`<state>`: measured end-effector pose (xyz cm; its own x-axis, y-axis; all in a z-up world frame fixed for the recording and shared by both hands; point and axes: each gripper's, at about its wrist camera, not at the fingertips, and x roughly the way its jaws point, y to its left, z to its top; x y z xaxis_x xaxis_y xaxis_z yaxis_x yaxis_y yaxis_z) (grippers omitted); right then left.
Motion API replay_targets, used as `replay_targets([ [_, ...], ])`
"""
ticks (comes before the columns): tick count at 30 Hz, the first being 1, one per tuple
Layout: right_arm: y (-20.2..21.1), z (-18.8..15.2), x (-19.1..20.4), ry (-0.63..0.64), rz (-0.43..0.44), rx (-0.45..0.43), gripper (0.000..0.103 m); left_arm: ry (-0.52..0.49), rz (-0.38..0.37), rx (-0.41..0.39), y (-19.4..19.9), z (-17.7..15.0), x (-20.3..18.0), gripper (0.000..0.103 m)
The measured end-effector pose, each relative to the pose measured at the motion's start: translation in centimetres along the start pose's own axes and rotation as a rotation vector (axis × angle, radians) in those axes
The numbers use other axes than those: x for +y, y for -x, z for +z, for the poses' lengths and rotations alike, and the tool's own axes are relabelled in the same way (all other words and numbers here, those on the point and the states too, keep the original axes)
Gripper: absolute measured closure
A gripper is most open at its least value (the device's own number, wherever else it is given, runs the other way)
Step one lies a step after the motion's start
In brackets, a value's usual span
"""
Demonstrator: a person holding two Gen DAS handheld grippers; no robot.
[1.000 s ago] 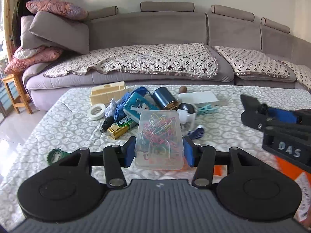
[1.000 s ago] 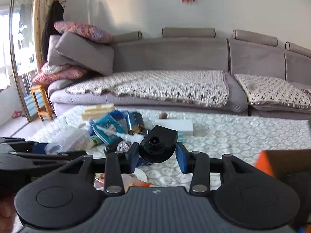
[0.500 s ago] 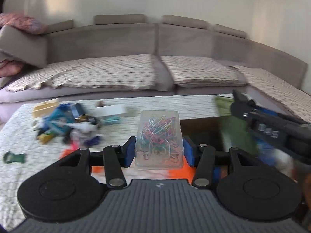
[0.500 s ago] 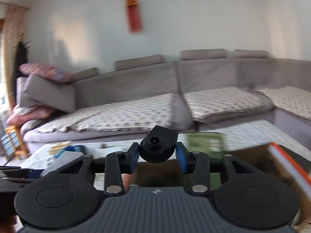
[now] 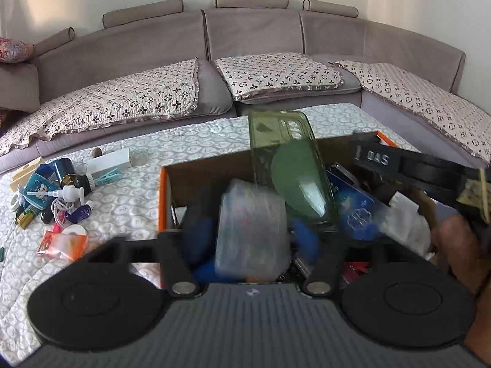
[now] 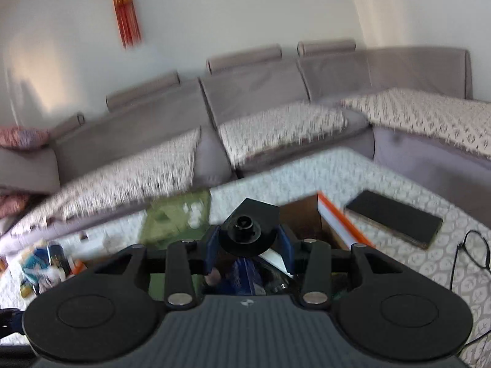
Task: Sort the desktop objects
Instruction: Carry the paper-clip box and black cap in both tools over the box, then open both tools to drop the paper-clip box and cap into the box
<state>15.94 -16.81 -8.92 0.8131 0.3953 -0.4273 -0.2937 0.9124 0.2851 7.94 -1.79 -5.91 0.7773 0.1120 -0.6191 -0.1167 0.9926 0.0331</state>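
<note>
My left gripper (image 5: pixel 250 233) hovers over the orange-rimmed cardboard box (image 5: pixel 162 196). Its jaws stand wide apart, and the clear paper-clip box (image 5: pixel 251 233) sits blurred between them, touching neither blue pad. My right gripper (image 6: pixel 247 239) is shut on a black round-based part (image 6: pixel 245 230) above the same cardboard box (image 6: pixel 334 220). The right gripper also shows at the right of the left wrist view (image 5: pixel 399 165). A green phone case (image 5: pixel 285 159) leans inside the box.
A pile of small items (image 5: pixel 55 193) lies on the patterned table at left, with an orange packet (image 5: pixel 61 240) nearer. A black notebook (image 6: pixel 396 216) and a black cable (image 6: pixel 472 251) lie right of the box. A grey sofa stands behind.
Both grippers swung right from the pile to over the box and tilted down. The left gripper's jaws opened, letting go of the paper-clip box. The right gripper still holds its black part.
</note>
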Motion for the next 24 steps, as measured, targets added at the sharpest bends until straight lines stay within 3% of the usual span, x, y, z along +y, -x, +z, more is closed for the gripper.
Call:
replay_targets([
  [1,0.1,-0.3,-0.1,-0.002,-0.010,-0.005,0.047,-0.006,0.011,-0.026,0.5,-0.1,-0.4,0.000],
  [2,0.2,-0.3,0.2,0.001,-0.006,-0.015,0.028,-0.013,0.020,-0.053,0.9,-0.2,-0.7,0.000],
  [4,1.1,-0.3,0.4,0.004,-0.002,-0.051,0.008,-0.036,0.017,-0.071,1.3,-0.1,-0.9,0.000],
  [10,0.9,0.2,1.5,0.004,0.015,-0.071,0.008,-0.028,0.041,-0.041,1.9,0.4,-0.3,0.000],
  [13,1.4,0.1,1.4,0.014,0.020,-0.070,0.003,-0.015,0.056,-0.019,1.9,0.6,-0.3,0.000],
  [24,1.9,0.0,2.4,0.038,0.028,-0.060,0.000,-0.016,0.049,-0.009,3.2,0.1,-0.9,0.000],
])
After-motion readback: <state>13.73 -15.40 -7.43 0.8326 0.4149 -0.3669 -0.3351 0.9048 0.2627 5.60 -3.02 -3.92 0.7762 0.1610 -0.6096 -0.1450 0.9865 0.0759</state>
